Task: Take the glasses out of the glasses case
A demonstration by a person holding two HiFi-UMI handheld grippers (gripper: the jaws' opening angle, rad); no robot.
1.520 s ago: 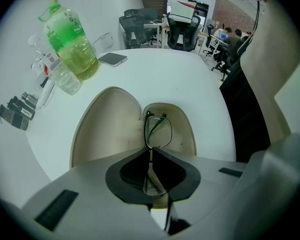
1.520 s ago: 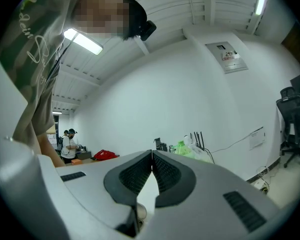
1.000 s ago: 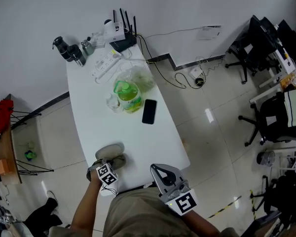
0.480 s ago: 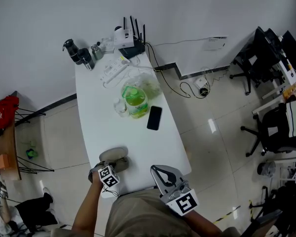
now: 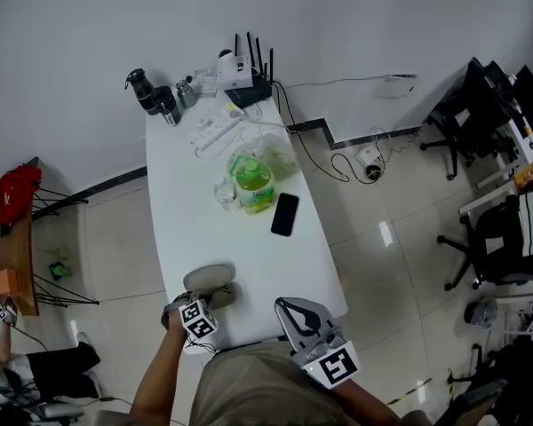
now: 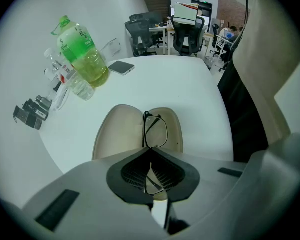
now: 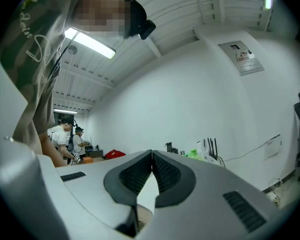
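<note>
I see the long white table running away from me, with the large clear plastic bottle of yellow-green liquid and the flat black phone near its middle. At the near end the beige oval glasses case lies open, both halves flat on the tabletop. My left gripper is right at the case, its jaws pressed together on the thin black-framed glasses. The frame stands on edge in the grip, one lens showing above the jaw tips and over the case's right half, and more of the frame visible in the gap behind the tips. My right gripper is off the table's near right corner, jaws closed tip to tip with nothing between them, facing the white wall.
</note>
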